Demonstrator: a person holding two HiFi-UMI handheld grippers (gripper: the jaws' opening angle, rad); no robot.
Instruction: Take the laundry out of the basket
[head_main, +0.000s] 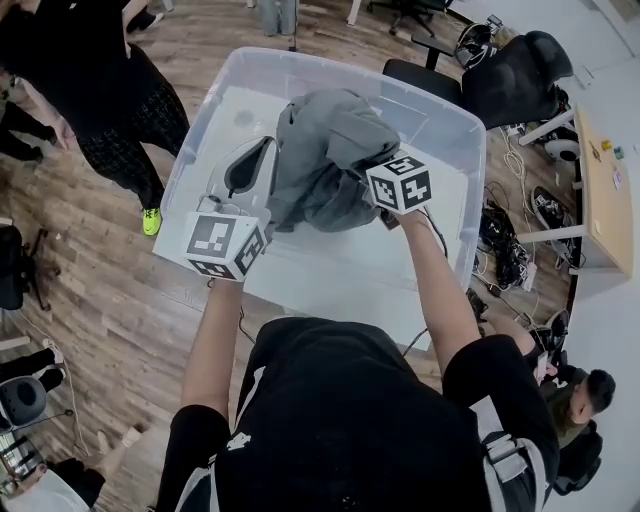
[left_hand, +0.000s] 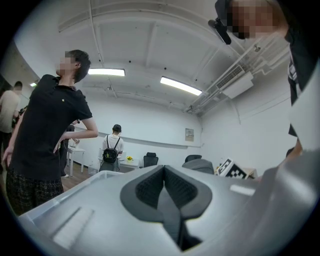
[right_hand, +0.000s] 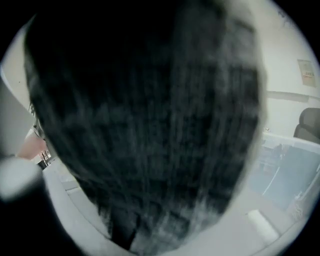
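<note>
A grey garment (head_main: 320, 160) hangs bunched above the clear plastic bin (head_main: 440, 100), which serves as the basket. My right gripper (head_main: 368, 168) is shut on the garment's right side, its jaws buried in the cloth. In the right gripper view the dark grey fabric (right_hand: 150, 125) fills nearly the whole picture. My left gripper (head_main: 262, 150) is just left of the garment over the bin's left side, pointing up. Its jaws (left_hand: 164, 167) are shut with nothing between them. From there the garment (left_hand: 200, 165) shows as a grey lump beside the right gripper's marker cube (left_hand: 232, 170).
A person in black (head_main: 90, 90) stands close to the bin's left side. A black office chair (head_main: 510, 75) is behind the bin, with a desk (head_main: 600, 190) and tangled cables (head_main: 500, 240) to the right. Another person (head_main: 585, 400) sits at lower right.
</note>
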